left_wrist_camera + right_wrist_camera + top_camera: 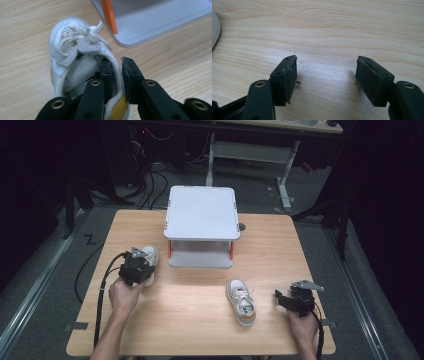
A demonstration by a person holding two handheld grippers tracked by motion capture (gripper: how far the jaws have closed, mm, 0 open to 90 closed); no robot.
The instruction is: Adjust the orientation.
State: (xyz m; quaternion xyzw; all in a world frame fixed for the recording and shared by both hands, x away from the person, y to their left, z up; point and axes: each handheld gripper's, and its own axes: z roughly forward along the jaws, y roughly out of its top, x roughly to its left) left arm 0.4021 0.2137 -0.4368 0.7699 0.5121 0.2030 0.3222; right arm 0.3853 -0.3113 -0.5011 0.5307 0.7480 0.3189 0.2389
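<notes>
Two white shoes and grey two-tier rack (202,213) set on wooden table (200,330).

Left gripper (115,68) closed on collar of left shoe (72,50), in front of rack's left corner: one jaw inside, one outside.

Right gripper (325,80) held wide open, empty, right of second shoe (241,302), itself in front of rack.

Step judged: pickup of left shoe; lift toward rack likely called for next.

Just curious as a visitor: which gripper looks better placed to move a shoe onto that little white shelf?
Probably the left gripper: it already pinches the collar of a shoe beside the shelf. The right gripper is open over bare table.
</notes>
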